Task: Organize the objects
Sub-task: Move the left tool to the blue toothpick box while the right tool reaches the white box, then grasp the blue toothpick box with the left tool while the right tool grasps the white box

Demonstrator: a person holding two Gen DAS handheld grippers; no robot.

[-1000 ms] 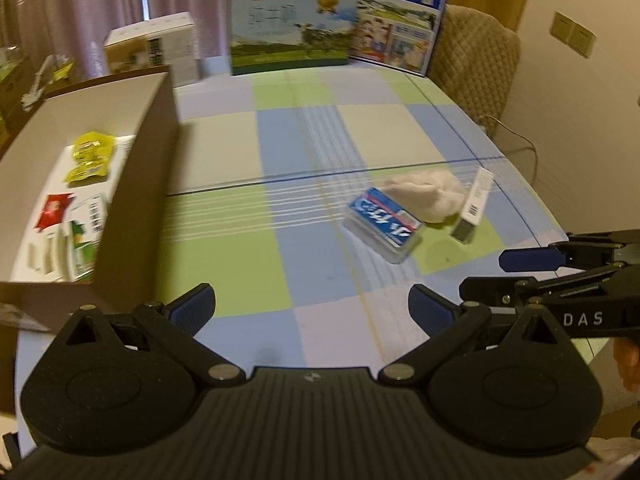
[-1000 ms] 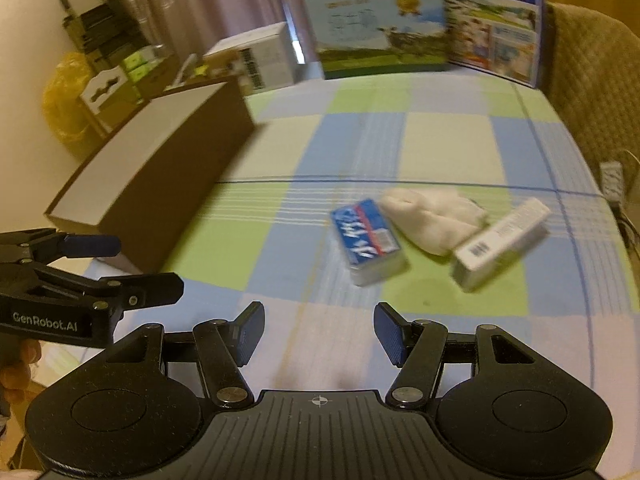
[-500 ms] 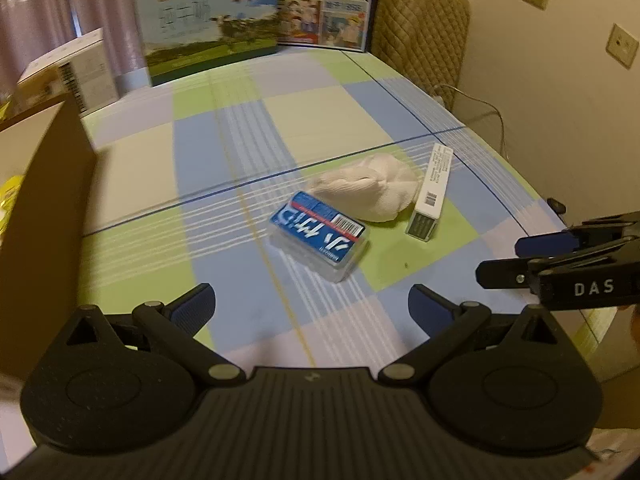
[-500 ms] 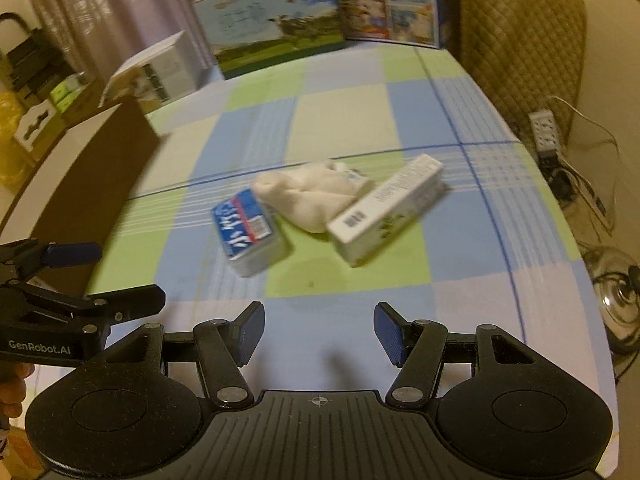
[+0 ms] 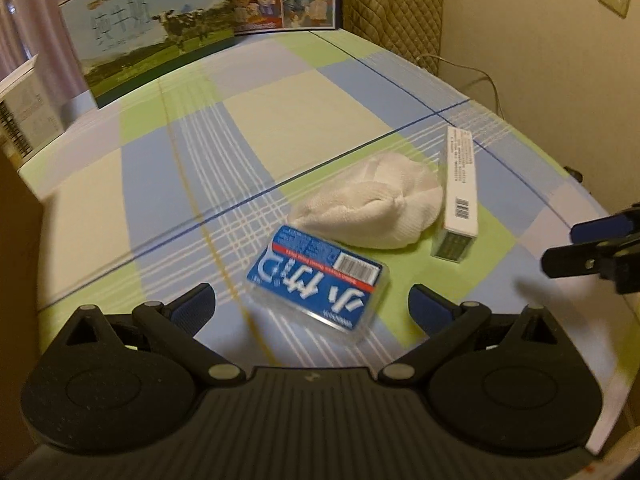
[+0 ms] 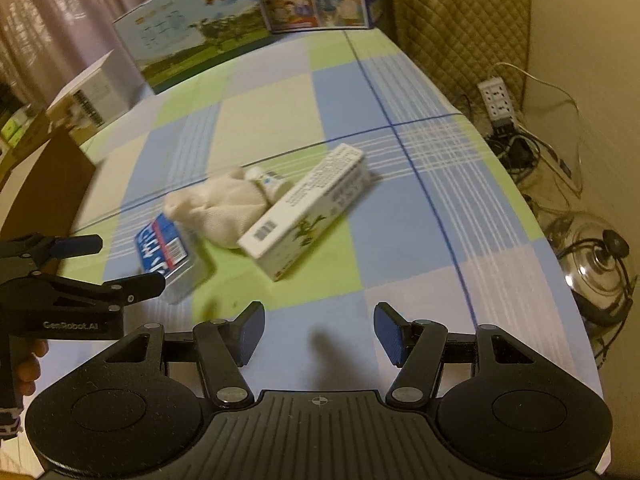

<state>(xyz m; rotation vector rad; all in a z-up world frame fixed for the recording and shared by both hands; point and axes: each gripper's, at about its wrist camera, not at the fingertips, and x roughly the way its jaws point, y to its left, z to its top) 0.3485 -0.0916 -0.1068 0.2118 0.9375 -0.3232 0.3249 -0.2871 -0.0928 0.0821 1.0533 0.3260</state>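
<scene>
Left gripper (image 5: 311,307): black two-finger tongs with blue pads, spread wide and empty; poised low over the near part of the table, the clear case lying between and just ahead of the fingertips.
Right gripper (image 6: 319,330): matching black tongs with blue pads, parted and gripping nothing; held above a pale blue square of cloth, short of the three objects.
Clear plastic case with blue-and-white printed label (image 5: 318,277): flat on the table, set at a slant, barcode toward the far right corner; far edge touching or just beside the white bundle.
White knitted cloth bundle (image 5: 370,203): rumpled mound in the middle of the group, between the case and the long box; in the right wrist view a small white bottle-like item with a blue mark (image 6: 269,181) tucked behind it, too blurred to identify.
Long white cardboard box with barcode and green plant print (image 6: 306,210): lying on its side, right of the bundle and against it.
Table covered by checked cloth of blue, green and cream squares (image 5: 248,128): bearing all three objects near its right front part.
Brown cardboard box wall (image 6: 48,176): at the left edge, well apart from the group.
Two large printed milk cartons (image 5: 148,24): upright at the far end.
Quilted tan chair back (image 6: 460,20): beyond the far right corner.
Hand (image 6: 26,364): fingers seen under the left tool's handle.
</scene>
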